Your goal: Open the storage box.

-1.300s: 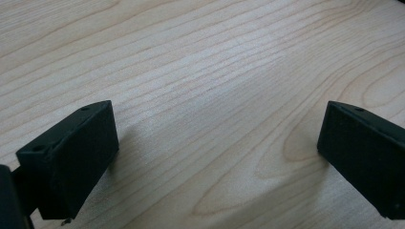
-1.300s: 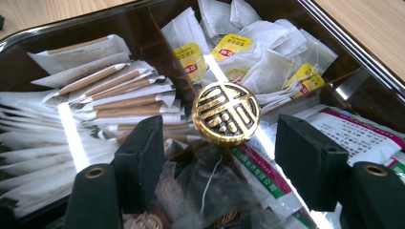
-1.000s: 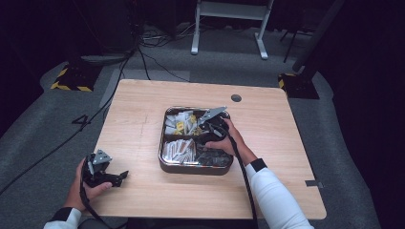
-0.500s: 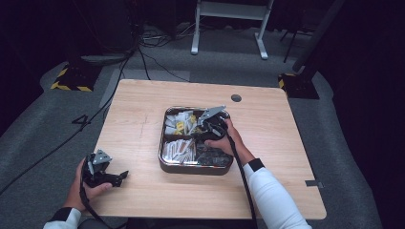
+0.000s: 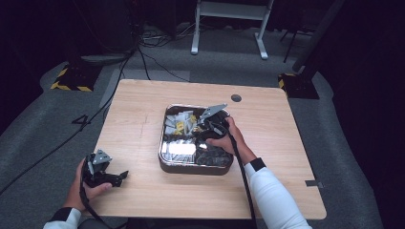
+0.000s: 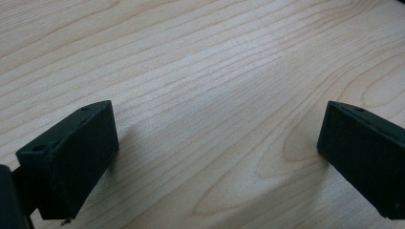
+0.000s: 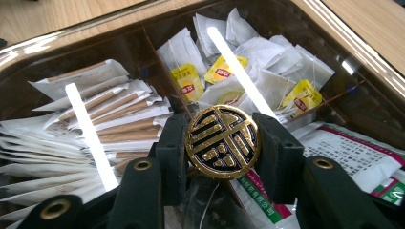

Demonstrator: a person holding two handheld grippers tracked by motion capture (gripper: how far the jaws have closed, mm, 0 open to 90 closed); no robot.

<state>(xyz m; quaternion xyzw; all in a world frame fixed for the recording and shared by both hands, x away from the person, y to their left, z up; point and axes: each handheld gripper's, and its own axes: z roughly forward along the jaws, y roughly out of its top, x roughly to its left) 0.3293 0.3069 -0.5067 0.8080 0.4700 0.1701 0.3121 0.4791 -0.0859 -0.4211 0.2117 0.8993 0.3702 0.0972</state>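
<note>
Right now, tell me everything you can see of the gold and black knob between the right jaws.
The knob is a round disc with a shiny gold rim and raised gold bars forming a pattern on a black ground; it looks like metal. It faces the right gripper camera, upright. The right hand-held gripper clamps it, one pad on each side. It sits over the tray, above its sachets. What it is fixed to is hidden.

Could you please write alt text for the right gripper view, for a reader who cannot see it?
The right gripper is shut on a round gold-and-black knob of a clear lid over a compartmented tray. Under it lie tea bags with yellow tags and white paper sachets.
</note>
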